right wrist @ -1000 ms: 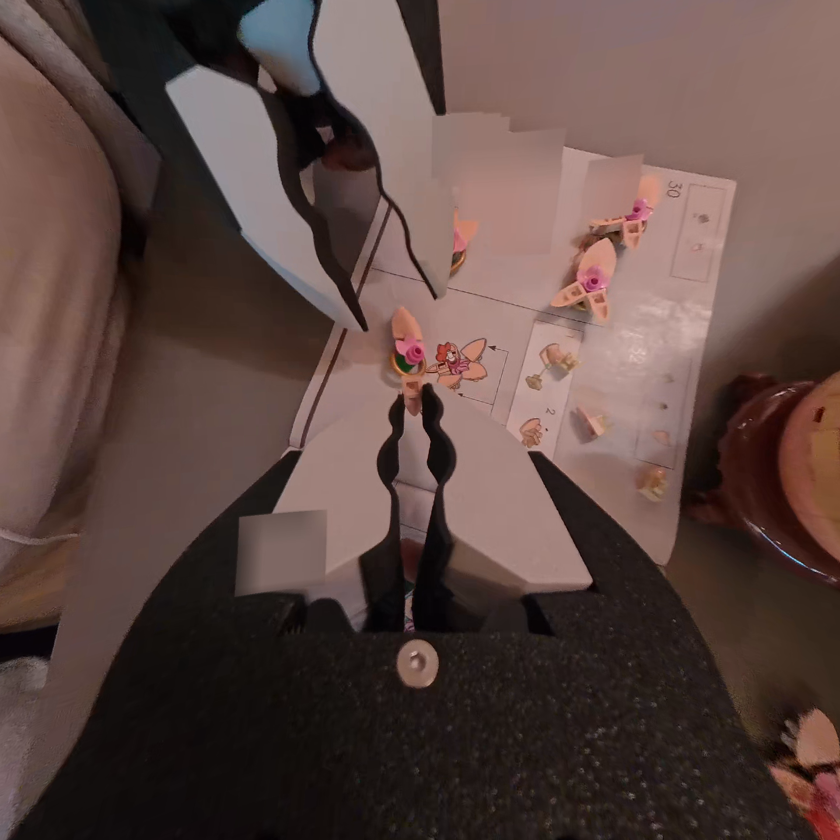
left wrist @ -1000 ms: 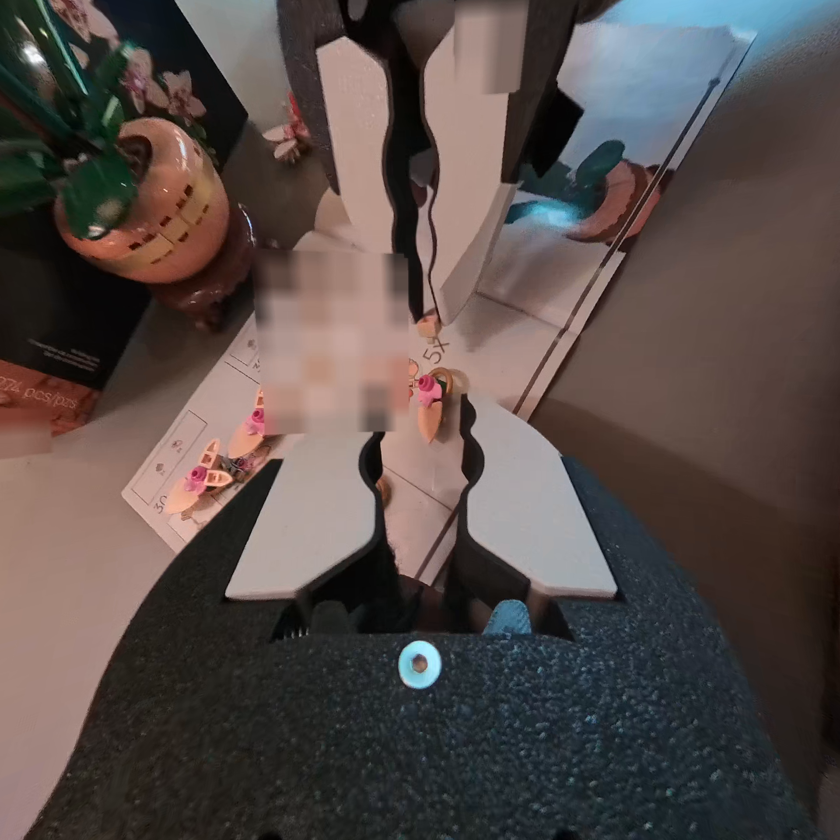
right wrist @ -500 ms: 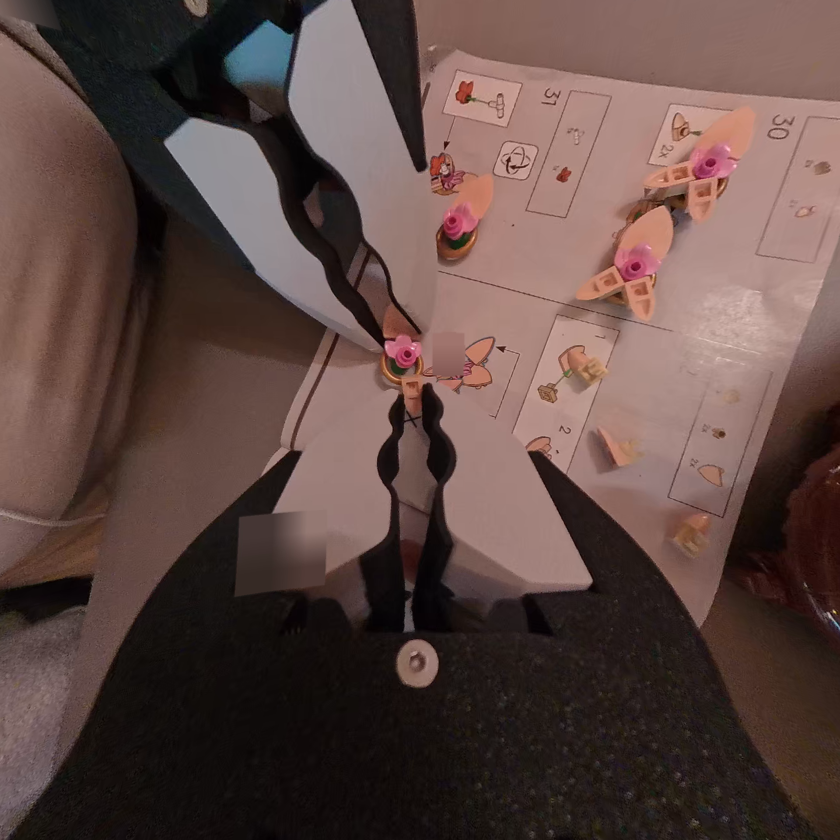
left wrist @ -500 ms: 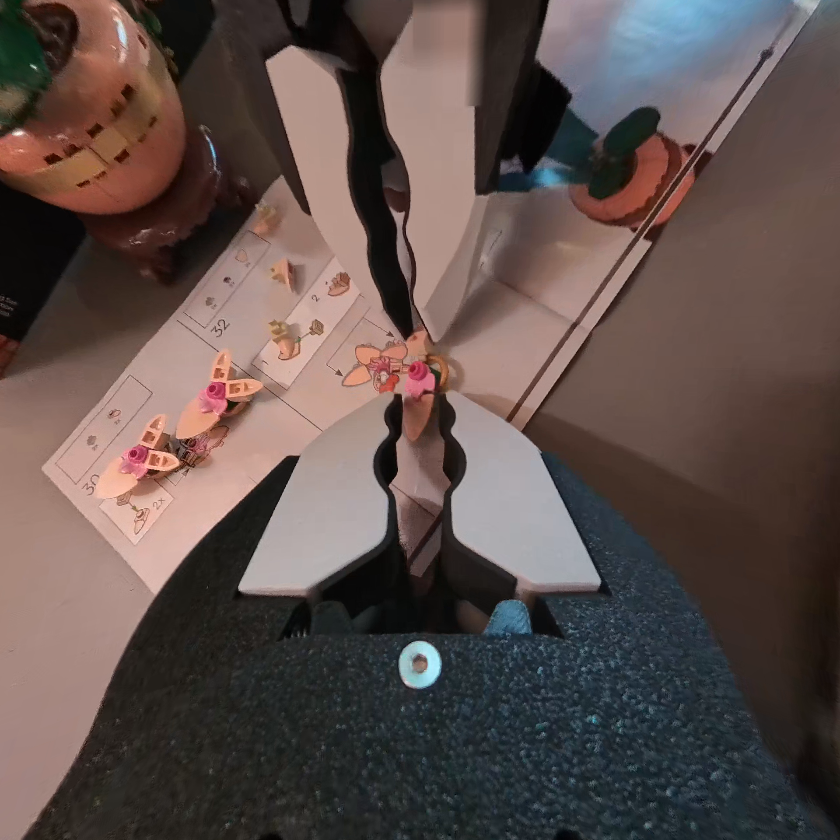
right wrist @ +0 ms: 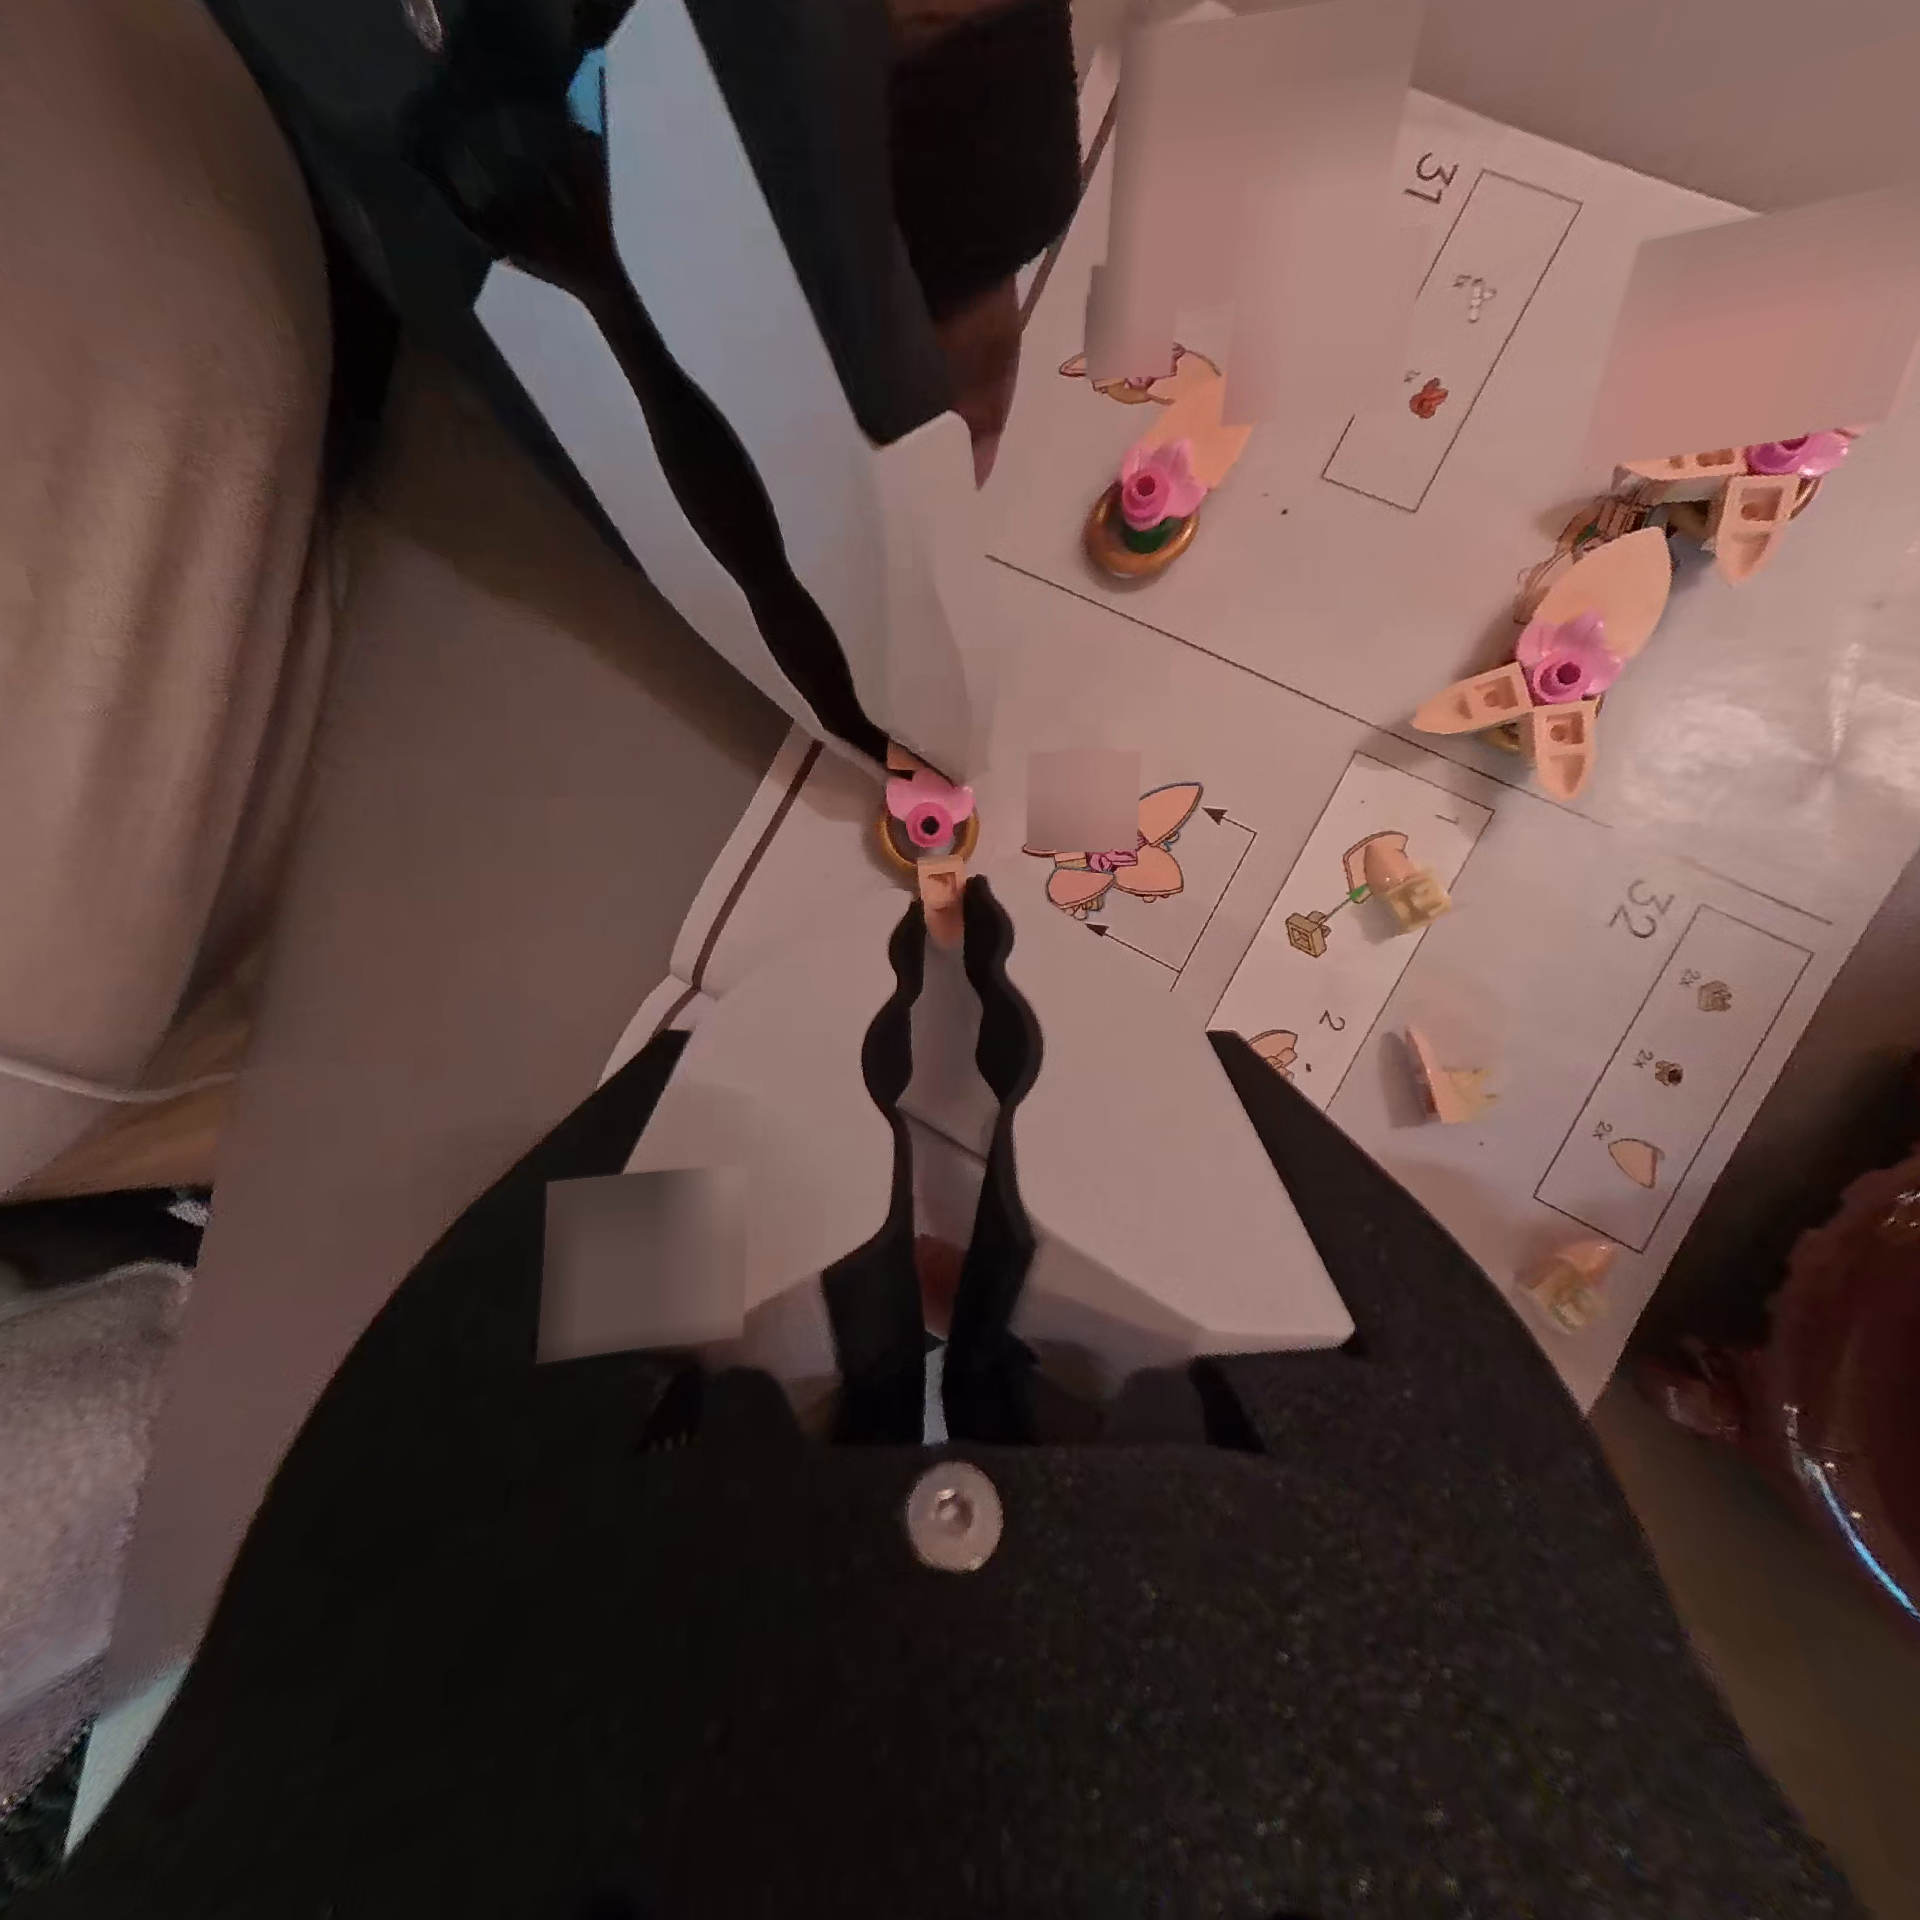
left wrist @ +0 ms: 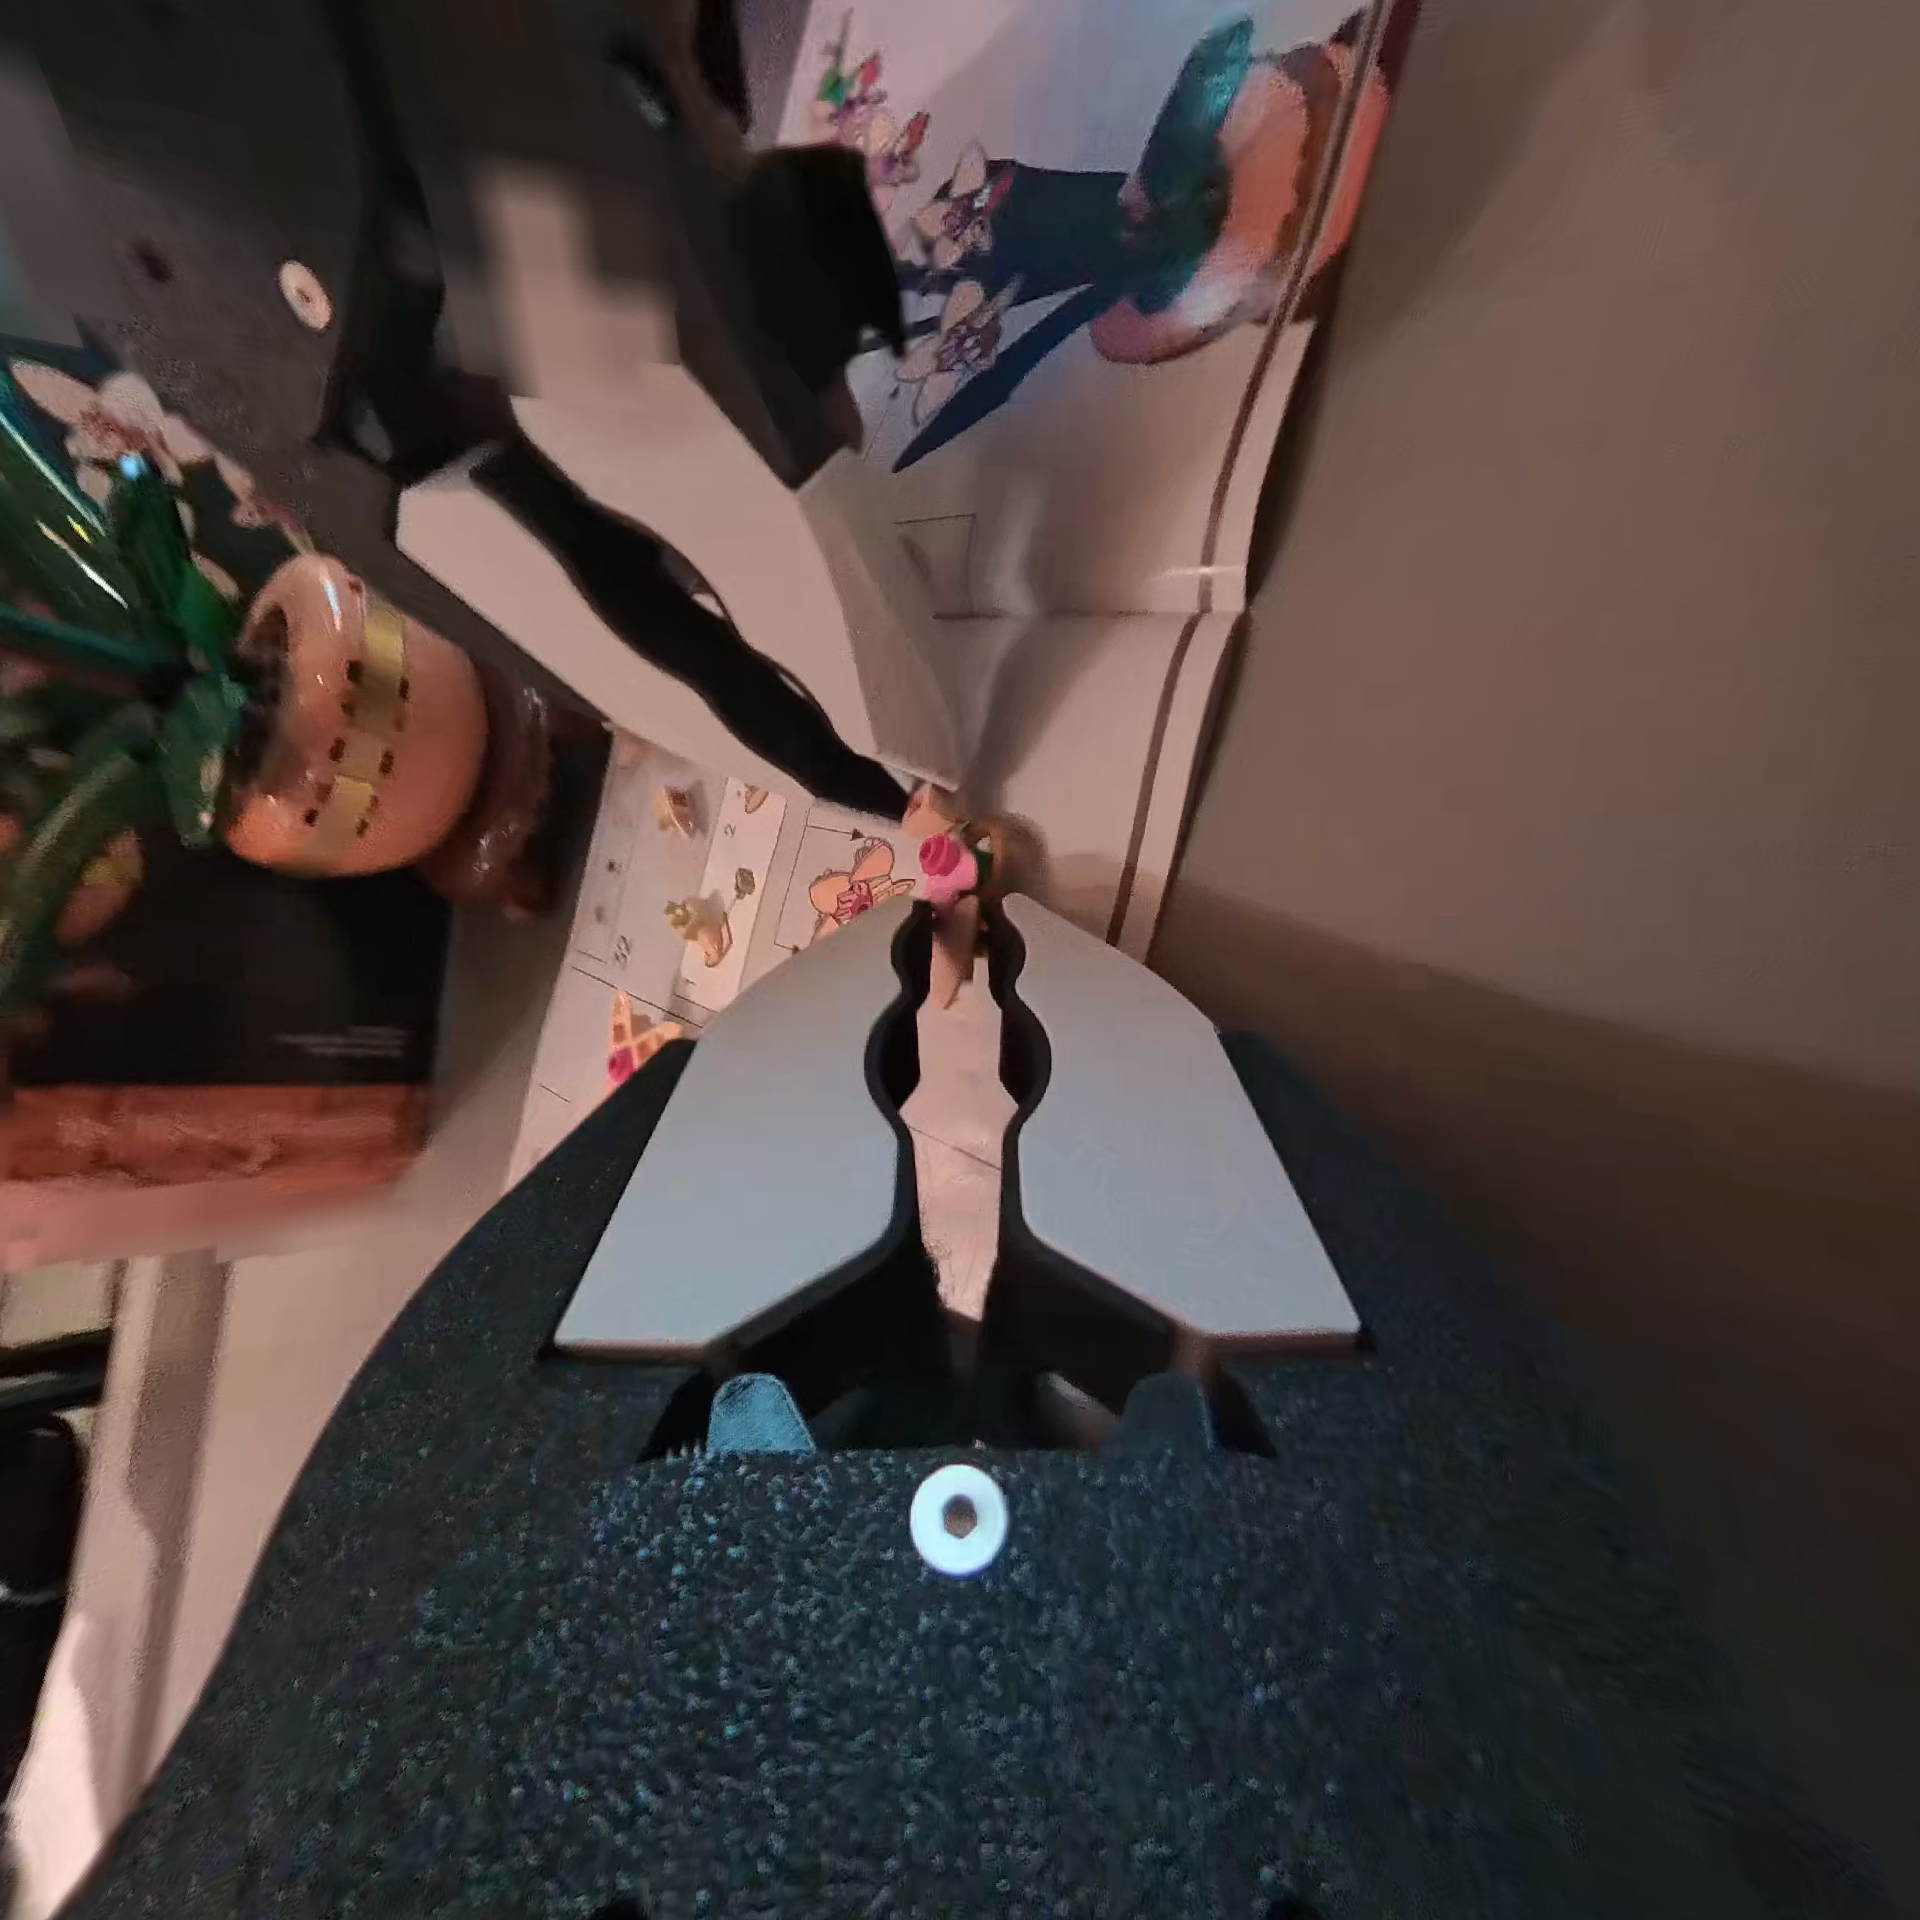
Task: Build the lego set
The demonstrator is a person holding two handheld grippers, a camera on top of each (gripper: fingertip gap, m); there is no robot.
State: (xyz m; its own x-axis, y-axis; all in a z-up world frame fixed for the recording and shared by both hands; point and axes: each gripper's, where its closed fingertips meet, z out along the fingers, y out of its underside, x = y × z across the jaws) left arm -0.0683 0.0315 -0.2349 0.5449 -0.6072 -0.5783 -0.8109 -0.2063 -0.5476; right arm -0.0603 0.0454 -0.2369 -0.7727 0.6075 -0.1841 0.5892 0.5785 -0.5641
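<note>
Both claws are meeting over the open instruction booklet (right wrist: 1299,665) lying on the counter (left wrist: 1558,623). The right claw (right wrist: 943,914) is pinching a tan petal piece (right wrist: 943,896) against the small flower assembly (right wrist: 928,823). The left claw (left wrist: 956,920) is gripping that flower assembly (left wrist: 951,862) from the opposite side. Two finished flowers (right wrist: 1558,675) are lying on the page nearby.

Flower piece (left wrist: 951,894) — between hand-held gripper (left wrist: 956,920) fingertips.
</note>
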